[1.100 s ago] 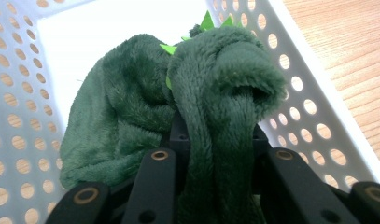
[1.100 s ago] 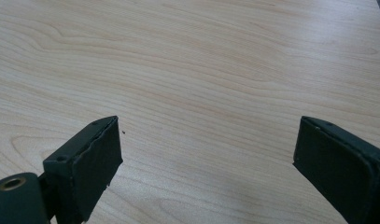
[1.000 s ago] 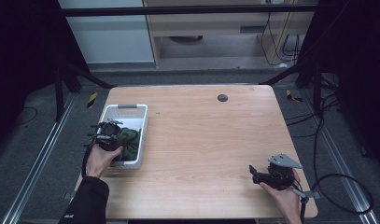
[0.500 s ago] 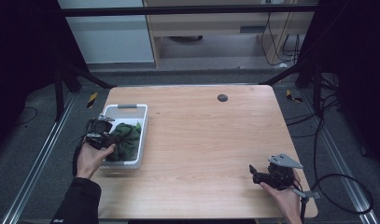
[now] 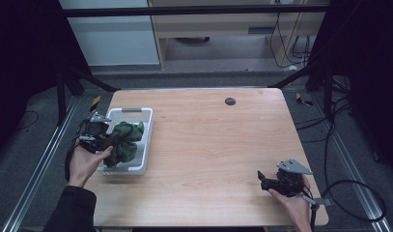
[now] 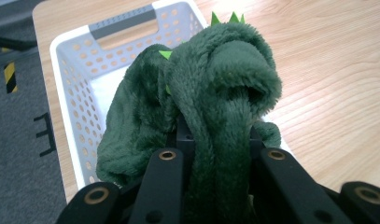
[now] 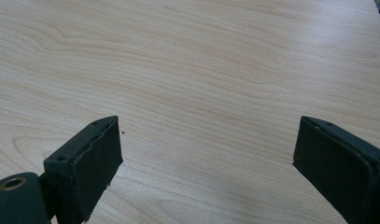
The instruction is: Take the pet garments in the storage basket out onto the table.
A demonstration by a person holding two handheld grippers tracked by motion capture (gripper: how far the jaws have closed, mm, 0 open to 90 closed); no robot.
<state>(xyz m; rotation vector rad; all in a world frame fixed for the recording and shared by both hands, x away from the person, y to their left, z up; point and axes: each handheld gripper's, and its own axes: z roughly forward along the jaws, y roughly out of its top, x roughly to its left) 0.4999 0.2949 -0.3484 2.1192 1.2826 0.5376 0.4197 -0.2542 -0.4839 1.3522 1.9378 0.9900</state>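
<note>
A: Jaws on the L gripper [image 5: 101, 141] are clamped on the green plush toy [image 5: 124, 142]; fabric is seen bunched betw. the black jaws in the left gripper view, plush toy [image 6: 211, 93] draped up and over them. R gripper [image 5: 267, 182] is held wide open, nothing betw. the jaws, bare table [image 7: 201, 70] seen ahead of it.

B: Toy position?

A: Toy is held partly lifted over the white perforated basket [image 5: 147, 140], at the table's L edge. Lower folds appear to hang inside the basket; whether the floor is touched can't be told. Light-green spikes are seen at the top of the bundle.

B: Key relation for next move?

A: Toy is on the L side, gripped at the L jaws, hanging down from them; bundle's long axis runs roughly along the basket's length, toward the handle [image 6: 122, 28] end. Open table lies to the R of the basket wall. R gripper is well apart, near the front R corner, so the L hand is clearly the nearer and the only one engaged.

B: Judgement?

A: Likely step: toy to be cleared over the basket's R wall and moved toward table centre. Risk: trailing fabric could be snagged on the rim and the light basket dragged along.
</note>
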